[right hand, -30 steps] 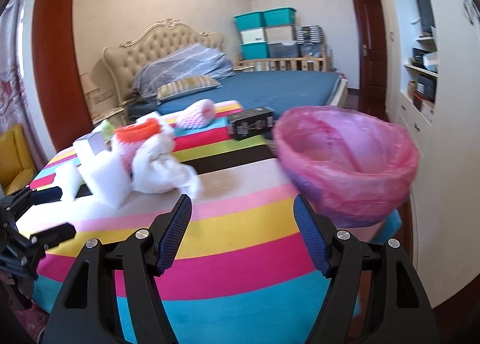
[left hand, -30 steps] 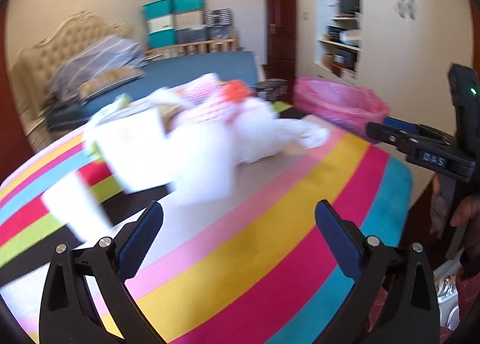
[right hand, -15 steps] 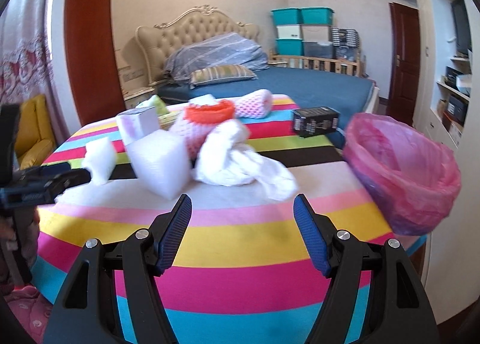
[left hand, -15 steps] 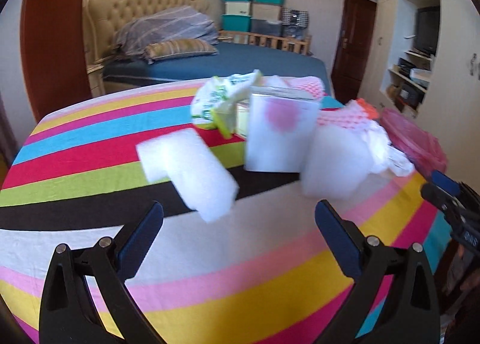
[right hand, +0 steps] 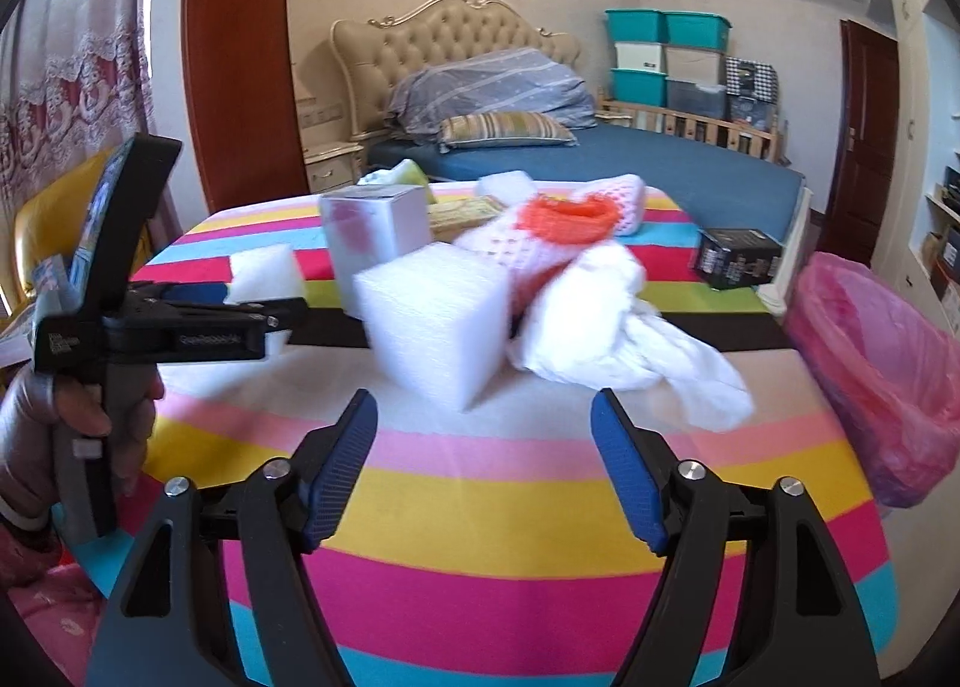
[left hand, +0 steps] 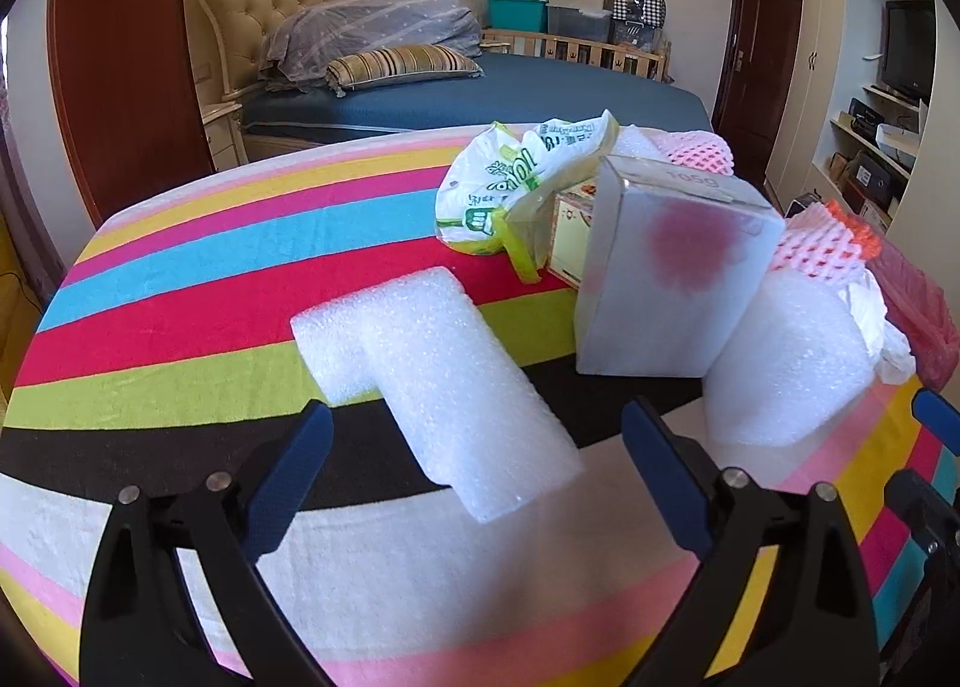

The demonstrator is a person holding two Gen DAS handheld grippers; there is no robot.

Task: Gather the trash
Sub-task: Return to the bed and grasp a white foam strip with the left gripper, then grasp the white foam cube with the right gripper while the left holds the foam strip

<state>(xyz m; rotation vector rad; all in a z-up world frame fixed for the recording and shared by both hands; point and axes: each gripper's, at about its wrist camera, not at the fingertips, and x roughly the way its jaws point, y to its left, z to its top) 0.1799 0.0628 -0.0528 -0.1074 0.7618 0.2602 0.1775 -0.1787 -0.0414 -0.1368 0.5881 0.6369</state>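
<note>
Trash lying heaped on striped table [left hand: 180, 327], none bagged. Left tool [left hand: 477, 465] hovering spread, straddling L-shaped foam piece [left hand: 432, 363] — lining up first pinch. Right tool [right hand: 483, 465] spread, empty, facing foam block [right hand: 435, 321]; pink-lined bin [right hand: 882, 363] waiting at table edge — short carry.

Bright, even daylight fills both views. Fisheye bending curves the room, with dark corners. The right wrist view shows motion blur on the foam block [right hand: 438, 327]; the left is sharp.
</note>
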